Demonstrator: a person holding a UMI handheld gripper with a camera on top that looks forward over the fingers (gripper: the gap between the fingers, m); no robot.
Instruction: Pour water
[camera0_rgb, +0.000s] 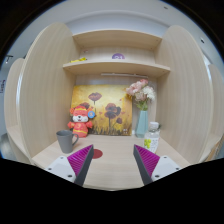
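A grey mug (66, 140) stands on the light wooden desk (112, 160) beyond my left finger, its handle to the right. A red round coaster (95, 154) lies on the desk just right of the mug, beside my left fingertip. My gripper (112, 165) is open and empty, with magenta pads on both fingers (82, 163) spread wide over the near part of the desk. Nothing stands between the fingers.
An orange fox toy (80, 122) sits behind the mug. A blue vase with flowers (141, 118) stands at the back right, a small white and red figure (152, 134) beside it. A flower picture (103, 110) leans on the back wall. A shelf (112, 66) runs above.
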